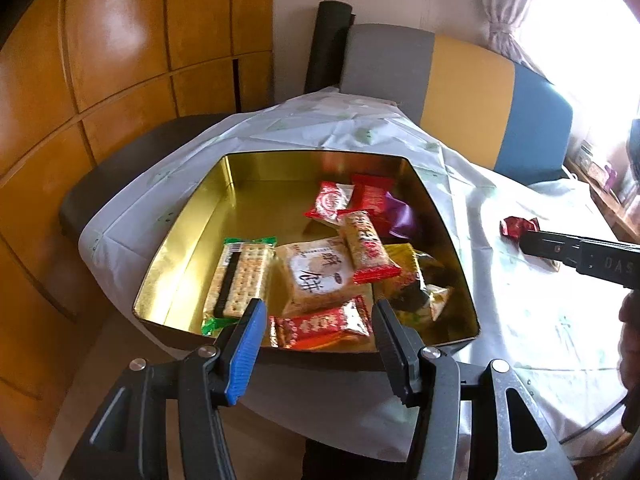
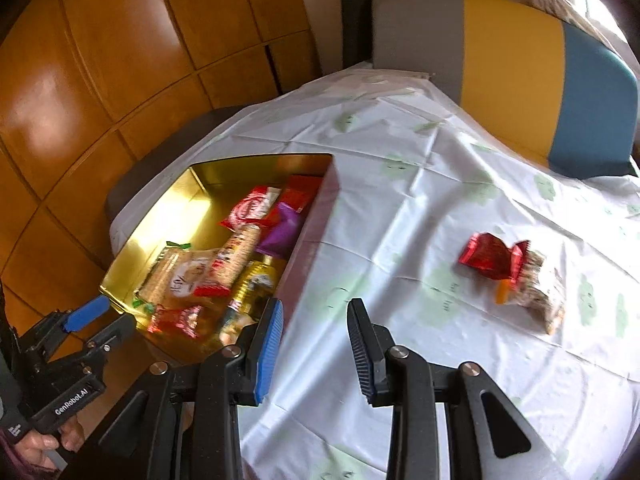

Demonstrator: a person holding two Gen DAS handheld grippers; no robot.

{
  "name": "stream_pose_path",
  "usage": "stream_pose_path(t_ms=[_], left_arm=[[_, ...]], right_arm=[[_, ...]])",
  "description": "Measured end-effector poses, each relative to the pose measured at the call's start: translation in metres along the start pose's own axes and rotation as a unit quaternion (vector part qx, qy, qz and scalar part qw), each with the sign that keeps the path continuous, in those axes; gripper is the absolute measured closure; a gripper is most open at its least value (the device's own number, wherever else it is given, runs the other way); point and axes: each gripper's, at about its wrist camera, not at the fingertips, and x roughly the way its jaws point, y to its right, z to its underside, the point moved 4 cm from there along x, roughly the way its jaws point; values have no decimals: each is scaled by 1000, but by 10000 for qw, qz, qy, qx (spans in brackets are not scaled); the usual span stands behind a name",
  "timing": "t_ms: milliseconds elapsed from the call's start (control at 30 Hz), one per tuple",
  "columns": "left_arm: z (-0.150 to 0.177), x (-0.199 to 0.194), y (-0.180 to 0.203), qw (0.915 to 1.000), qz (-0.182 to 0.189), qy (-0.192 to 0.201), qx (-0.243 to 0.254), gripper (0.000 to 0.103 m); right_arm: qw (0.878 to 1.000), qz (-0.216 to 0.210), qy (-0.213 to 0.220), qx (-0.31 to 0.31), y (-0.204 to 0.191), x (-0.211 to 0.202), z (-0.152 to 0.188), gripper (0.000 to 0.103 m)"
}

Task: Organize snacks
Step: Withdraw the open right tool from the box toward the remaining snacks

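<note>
A gold-lined tin point(image 1: 188, 236) sits on the white tablecloth and holds several wrapped snacks, among them a cracker pack point(image 1: 240, 280) and a red bar point(image 1: 366, 246). My left gripper point(image 1: 318, 312) hovers over the tin's near edge, open, with nothing between its fingers. My right gripper point(image 2: 315, 312) hangs over the cloth just right of the tin point(image 2: 316, 232), its jaws a little apart and empty. Further right on the cloth lie a red wrapped snack point(image 2: 492, 258) and a clear pack of grain bar point(image 2: 540, 296). In the left wrist view the red snack point(image 1: 518, 226) lies just beyond the right gripper point(image 1: 530, 242).
A chair back point(image 2: 512, 64) in grey, yellow and blue stands behind the table. Wooden cabinet doors point(image 1: 120, 60) fill the left. The table's near edge point(image 1: 340, 360) runs just under the tin. A hand point(image 2: 40, 444) holds the left gripper point(image 2: 92, 316) at lower left.
</note>
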Motion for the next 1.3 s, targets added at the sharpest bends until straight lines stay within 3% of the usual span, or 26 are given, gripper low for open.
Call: stream_pose_path(t_ms=[433,867,1000,1100,1133,1300], left_arm=[[3,-3,23,9995,124,-40,287,48],[5,-1,39,9986,215,-91,481,48],[4,-2,45,9981,223,-90,572,48],[3,-2,52,9976,212,-97,659,48],[3,-2,55,9973,213,-101,692,48],[2,-1,67,9961,258,-147,826,47]], right_arm=[[9997,249,-15,-51,30,-15,16,69],[9907,1279,22,454,139,-62,26,69],[9814,1762,33,758,188,-71,42,69],[9706,1929,86,1439,230,-77,63,69],[9615,2054,-136,1822,248,-75,71,69],[9423,1992,-10,2692,280,-86,77,69]])
